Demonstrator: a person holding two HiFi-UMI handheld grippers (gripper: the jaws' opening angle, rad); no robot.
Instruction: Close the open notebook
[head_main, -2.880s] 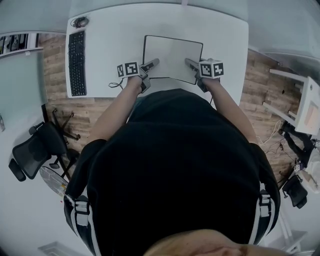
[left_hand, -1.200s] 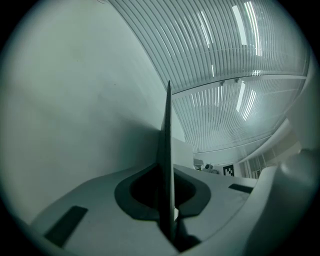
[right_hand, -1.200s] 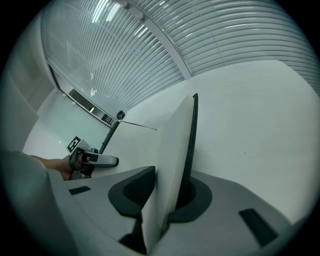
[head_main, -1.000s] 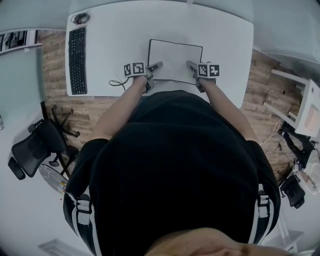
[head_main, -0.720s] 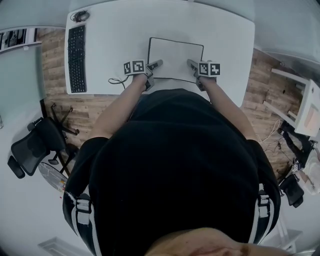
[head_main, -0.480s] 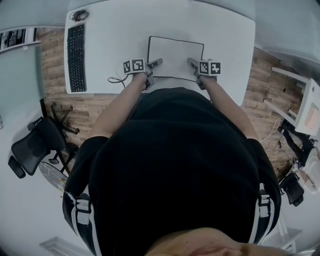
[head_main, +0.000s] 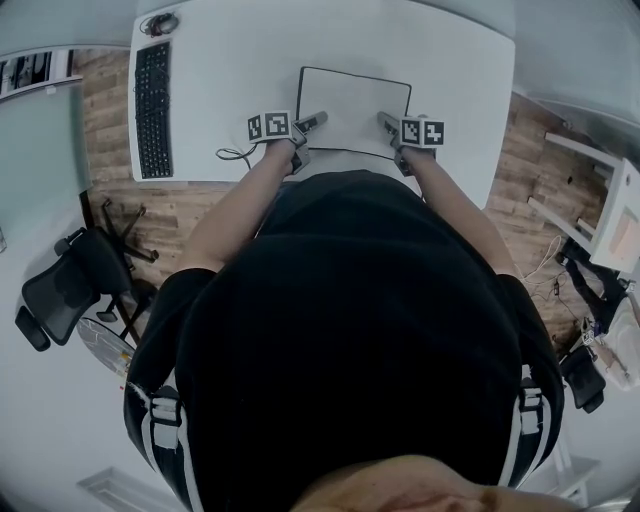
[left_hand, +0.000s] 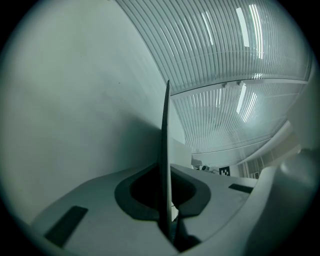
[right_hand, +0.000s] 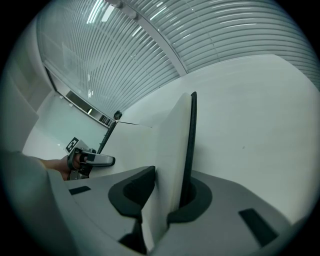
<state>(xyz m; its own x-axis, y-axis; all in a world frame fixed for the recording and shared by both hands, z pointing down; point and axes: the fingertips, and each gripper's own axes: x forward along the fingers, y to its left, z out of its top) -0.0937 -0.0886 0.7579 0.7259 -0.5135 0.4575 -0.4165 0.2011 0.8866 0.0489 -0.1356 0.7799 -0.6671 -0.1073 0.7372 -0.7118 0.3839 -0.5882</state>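
Note:
The open notebook (head_main: 355, 105) lies flat on the white desk (head_main: 230, 60), with pale pages and a thin black border. My left gripper (head_main: 318, 119) is at its near left corner and my right gripper (head_main: 385, 119) at its near right corner. In the left gripper view, the left gripper (left_hand: 167, 220) is shut on a thin black cover (left_hand: 165, 150) seen edge-on. In the right gripper view, the right gripper (right_hand: 160, 220) is shut on a thick stack of pages (right_hand: 172, 150) backed by a black cover. The left gripper (right_hand: 92, 160) shows across the page there.
A black keyboard (head_main: 152, 110) lies along the desk's left side, with a small dark object (head_main: 160, 22) at its far end. A thin cable (head_main: 235, 155) loops near the left gripper. An office chair (head_main: 60, 290) stands on the wooden floor at left.
Both grippers stay at the notebook's near corners. Only the head view has shifted a little.

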